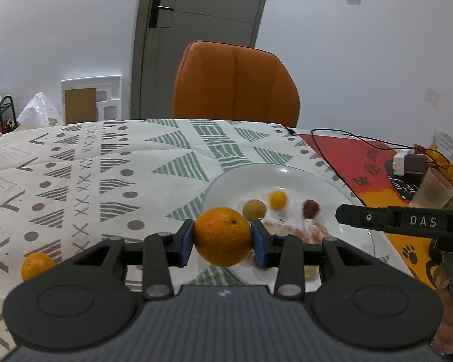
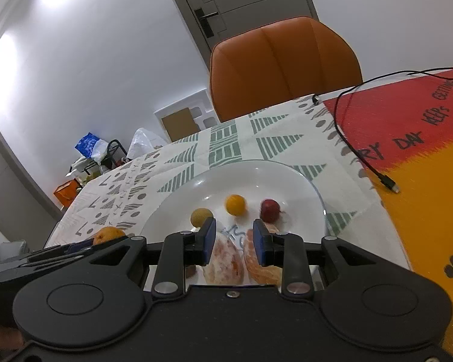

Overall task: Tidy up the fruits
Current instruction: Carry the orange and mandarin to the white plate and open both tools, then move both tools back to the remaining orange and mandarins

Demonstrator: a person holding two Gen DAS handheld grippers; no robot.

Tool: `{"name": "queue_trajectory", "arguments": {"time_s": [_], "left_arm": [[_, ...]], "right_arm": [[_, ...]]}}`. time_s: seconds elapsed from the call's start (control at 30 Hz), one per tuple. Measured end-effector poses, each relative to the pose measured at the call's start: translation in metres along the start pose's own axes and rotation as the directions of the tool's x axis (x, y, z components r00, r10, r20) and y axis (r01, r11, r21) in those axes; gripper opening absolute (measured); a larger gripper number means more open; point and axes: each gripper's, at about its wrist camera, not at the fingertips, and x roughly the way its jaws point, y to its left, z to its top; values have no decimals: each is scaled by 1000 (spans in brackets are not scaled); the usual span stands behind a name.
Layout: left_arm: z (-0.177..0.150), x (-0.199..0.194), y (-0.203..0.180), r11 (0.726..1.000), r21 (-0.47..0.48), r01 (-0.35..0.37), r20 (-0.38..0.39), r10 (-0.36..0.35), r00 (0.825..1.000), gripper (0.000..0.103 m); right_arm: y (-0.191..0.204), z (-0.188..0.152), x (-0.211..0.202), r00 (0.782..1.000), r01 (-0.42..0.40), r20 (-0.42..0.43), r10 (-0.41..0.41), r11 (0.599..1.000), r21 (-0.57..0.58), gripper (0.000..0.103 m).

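A small orange (image 1: 36, 265) lay loose on the bench (image 1: 75, 163) at far left, not yet gathered. The left gripper (image 1: 222, 238) had its jaws clamped on a large orange (image 1: 222, 236) just short of the white plate (image 2: 178, 205). There a greenish fruit (image 2: 201, 216), a yellow fruit (image 2: 235, 204), a red fruit (image 2: 269, 210) and peeled segments (image 2: 226, 259) already sat. The right gripper (image 2: 234, 246) hung over these, jaws partly open and empty.

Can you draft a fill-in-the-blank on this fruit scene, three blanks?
1. The left hand-held gripper is shut on an ____.
2. The small red fruit lies on the white ____.
3. The chair behind the table is ____ in colour.

Missing words: orange; plate; orange
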Motion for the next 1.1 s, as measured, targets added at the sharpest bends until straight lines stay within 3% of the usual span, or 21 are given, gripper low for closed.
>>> {"name": "queue_trajectory", "arguments": {"time_s": [0.47,0.53,0.6,0.7,1.1], "left_arm": [[-4,-9,-26,999,35,39,10,-40,999,39],[-3,-11,-28,998,39,43,11,-43,999,39],[-3,-14,-30,998,41,38,29,-39,999,40],[-1,-23,-30,998,54,31,57,-34,998,44],[-11,-46,14,993,-12,-116,78,116,990,81]], "right_arm": [[-3,-14,-24,1000,2,0,-2,1000,-7,30],[-2,-16,-27,1000,-2,-2,2,1000,-12,32],[-1,-18,-30,1000,-5,-3,4,1000,-17,41],[1,-22,-33,1000,-5,-4,5,1000,-27,54],[21,-37,-32,999,-37,-20,35,997,-70,67]]}}
